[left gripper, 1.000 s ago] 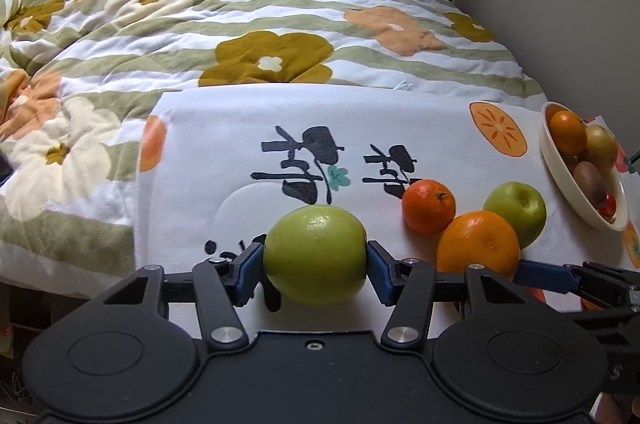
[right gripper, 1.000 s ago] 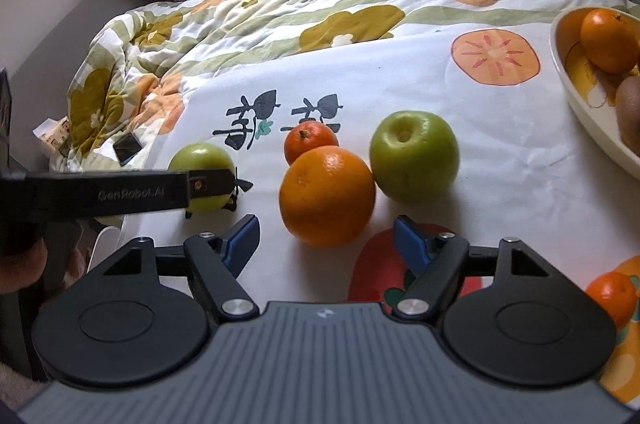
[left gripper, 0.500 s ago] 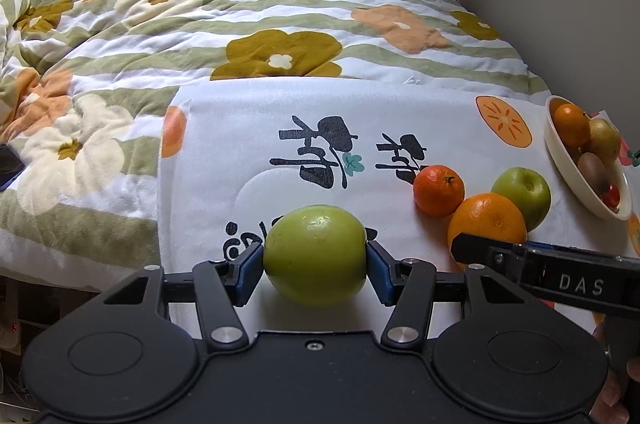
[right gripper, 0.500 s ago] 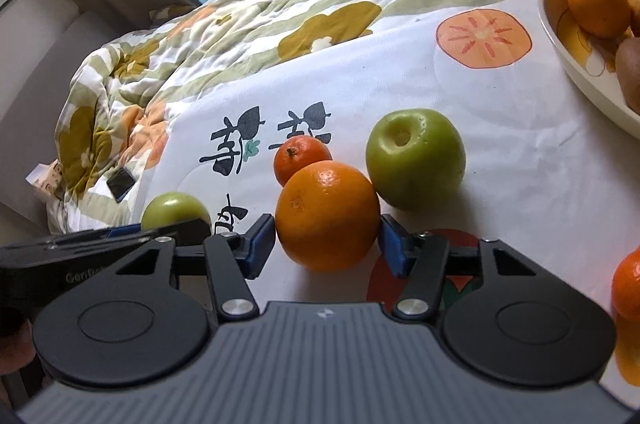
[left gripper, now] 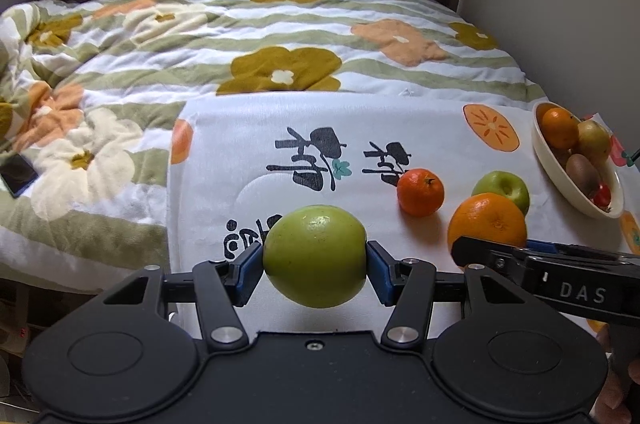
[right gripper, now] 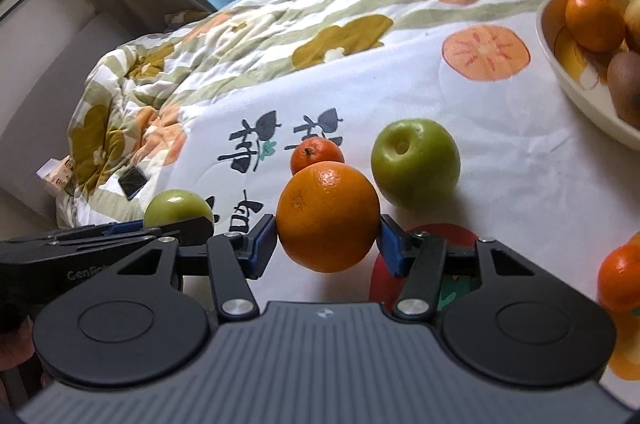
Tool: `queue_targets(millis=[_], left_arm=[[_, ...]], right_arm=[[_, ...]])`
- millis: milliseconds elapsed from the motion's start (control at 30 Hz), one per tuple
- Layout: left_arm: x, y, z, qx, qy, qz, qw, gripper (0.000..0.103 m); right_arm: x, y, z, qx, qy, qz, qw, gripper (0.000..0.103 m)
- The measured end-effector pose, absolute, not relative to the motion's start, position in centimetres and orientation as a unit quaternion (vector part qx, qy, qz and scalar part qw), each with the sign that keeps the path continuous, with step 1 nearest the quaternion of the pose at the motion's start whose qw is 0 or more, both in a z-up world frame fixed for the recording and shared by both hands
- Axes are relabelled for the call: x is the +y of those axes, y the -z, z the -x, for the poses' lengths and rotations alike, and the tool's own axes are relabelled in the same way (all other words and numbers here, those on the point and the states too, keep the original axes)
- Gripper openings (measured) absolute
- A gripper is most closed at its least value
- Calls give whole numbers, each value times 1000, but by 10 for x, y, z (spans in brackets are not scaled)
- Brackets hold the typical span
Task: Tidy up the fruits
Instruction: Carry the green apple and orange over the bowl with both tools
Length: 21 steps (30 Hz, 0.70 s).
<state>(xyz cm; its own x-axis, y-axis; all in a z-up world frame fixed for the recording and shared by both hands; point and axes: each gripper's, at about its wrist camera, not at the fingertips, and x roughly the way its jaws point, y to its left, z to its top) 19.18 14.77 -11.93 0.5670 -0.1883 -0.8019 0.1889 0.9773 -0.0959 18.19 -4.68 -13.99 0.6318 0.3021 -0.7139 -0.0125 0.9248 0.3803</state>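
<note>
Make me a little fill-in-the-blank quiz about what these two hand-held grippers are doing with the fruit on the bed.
1. The left hand-held gripper is clamped on a green ____.
2. The fruit between the fingers of the right hand-held gripper is a large ____.
3. The small mandarin and the second green apple lie on the white ____, outside the bowl.
4. The brown kiwi lies inside the ____.

Missing words: apple; orange; cloth; bowl

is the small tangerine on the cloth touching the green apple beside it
No, the tangerine sits apart from the green apple, with white cloth between them.
</note>
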Motion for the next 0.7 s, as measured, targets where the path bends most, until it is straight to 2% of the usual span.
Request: queue_targets(millis=[333, 700], left_arm=[[115, 82, -149, 420, 80, 4, 904, 59], [37, 45, -106, 387, 78, 19, 919, 59]], right_arm=[[-81, 102, -149, 387, -119, -148, 902, 69], [-165, 65, -113, 362, -120, -133, 915, 69]])
